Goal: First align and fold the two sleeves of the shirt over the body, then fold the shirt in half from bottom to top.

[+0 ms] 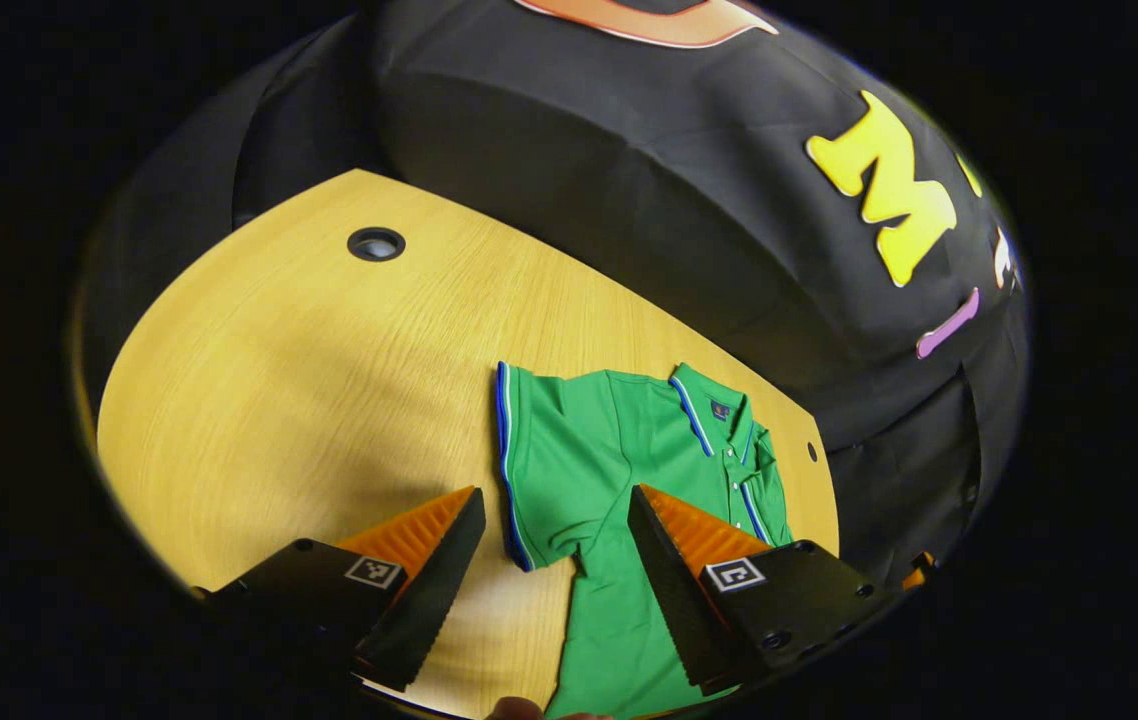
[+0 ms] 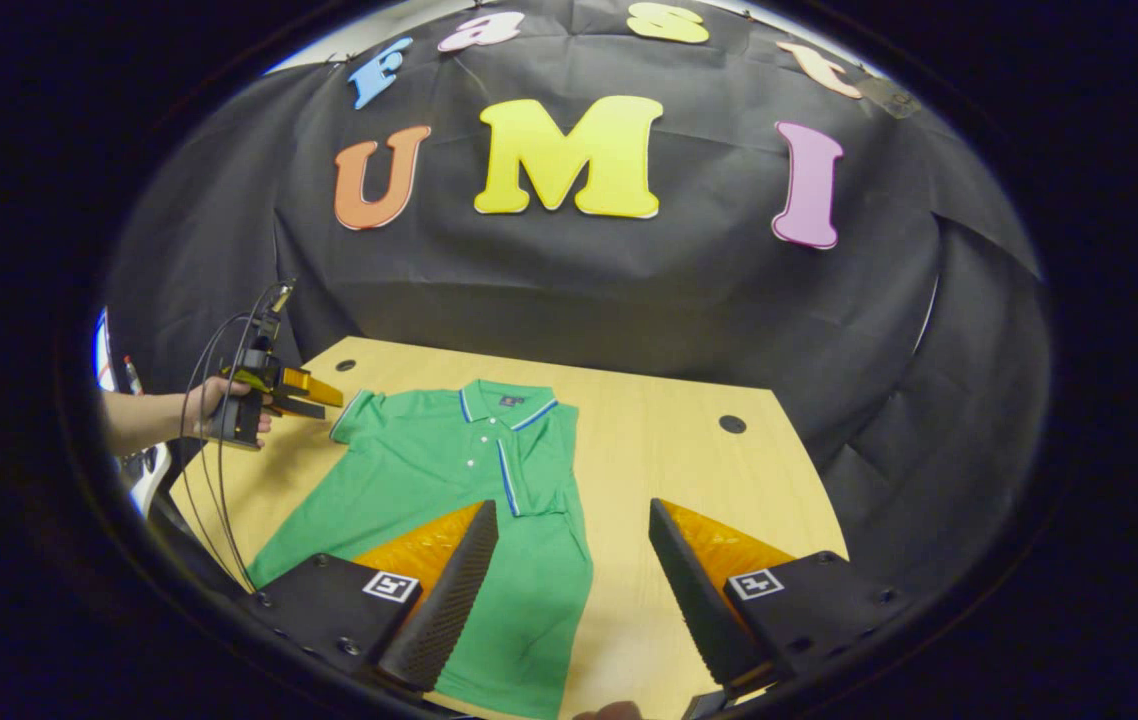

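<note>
Green knit lay flat, right sleeve (image 2: 539, 470) already folded over, and with both your grippers' fingers spread empty, a shallow pinch on the left sleeve (image 1: 529, 470) risked dragging the shirt (image 2: 429, 490) askew.

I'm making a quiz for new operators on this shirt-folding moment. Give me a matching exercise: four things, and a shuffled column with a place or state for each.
Things
1. left tongs
2. right tongs
3. sleeve nearest the left tongs
4. other sleeve

Places or states
A. folded over the shirt
B. open, above the shirt's lower half on its folded-sleeve side
C. spread flat on the table
D. open, over the unfolded sleeve's cuff

Pairs: 1-D, 2-B, 3-C, 4-A
</note>
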Demonstrator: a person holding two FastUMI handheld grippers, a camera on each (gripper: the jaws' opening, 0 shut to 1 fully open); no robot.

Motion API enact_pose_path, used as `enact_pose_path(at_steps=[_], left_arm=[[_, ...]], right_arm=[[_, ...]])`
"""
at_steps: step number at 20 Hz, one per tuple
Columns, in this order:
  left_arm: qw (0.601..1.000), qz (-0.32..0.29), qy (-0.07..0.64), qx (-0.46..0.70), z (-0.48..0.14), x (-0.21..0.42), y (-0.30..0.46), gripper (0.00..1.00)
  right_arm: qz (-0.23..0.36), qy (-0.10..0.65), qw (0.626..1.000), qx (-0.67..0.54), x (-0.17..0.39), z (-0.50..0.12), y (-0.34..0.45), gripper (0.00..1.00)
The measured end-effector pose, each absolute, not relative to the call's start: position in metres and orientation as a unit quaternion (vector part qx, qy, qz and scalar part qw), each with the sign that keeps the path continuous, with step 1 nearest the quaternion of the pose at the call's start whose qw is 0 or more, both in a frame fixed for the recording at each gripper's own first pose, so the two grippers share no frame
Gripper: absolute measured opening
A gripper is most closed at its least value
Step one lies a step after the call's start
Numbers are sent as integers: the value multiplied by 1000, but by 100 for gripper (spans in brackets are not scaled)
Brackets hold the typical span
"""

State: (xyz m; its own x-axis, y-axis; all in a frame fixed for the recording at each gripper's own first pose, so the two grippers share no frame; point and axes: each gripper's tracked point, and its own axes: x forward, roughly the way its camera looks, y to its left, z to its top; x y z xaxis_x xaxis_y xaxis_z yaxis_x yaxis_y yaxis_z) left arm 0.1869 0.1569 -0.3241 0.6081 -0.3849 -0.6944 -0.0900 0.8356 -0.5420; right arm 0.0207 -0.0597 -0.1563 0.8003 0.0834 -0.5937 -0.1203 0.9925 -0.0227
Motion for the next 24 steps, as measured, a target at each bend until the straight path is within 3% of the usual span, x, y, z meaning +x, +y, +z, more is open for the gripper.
enact_pose_path(at_steps=[7,8,9,10,12,13,15,19,23,24], left_arm=[[827,-97,474,-286,-348,196,145,79],[829,-97,475,-280,-350,198,144,88],[829,-96,480,-272,-353,197,144,75],[828,-96,485,-265,-355,197,141,70],[822,-91,501,-257,-360,193,137,59],[824,-80,501,-252,-363,195,138,31],[828,-72,499,-243,-363,199,134,16],[847,-63,478,-224,-356,208,129,5],[872,-88,424,-229,-315,222,115,0],[871,-96,425,-224,-311,219,110,3]], right_arm=[[38,326,944,-27,20,-169,-77,93],[36,326,945,-24,21,-169,-79,93],[34,326,945,-22,21,-170,-80,93],[33,327,944,-22,22,-172,-82,96],[31,328,944,-20,17,-173,-85,93],[29,326,945,-19,18,-174,-87,94],[23,323,946,-22,19,-175,-93,93],[8,318,948,-16,16,-174,-103,94],[0,307,952,0,15,-170,-109,93],[-2,305,952,2,15,-170,-110,93]])
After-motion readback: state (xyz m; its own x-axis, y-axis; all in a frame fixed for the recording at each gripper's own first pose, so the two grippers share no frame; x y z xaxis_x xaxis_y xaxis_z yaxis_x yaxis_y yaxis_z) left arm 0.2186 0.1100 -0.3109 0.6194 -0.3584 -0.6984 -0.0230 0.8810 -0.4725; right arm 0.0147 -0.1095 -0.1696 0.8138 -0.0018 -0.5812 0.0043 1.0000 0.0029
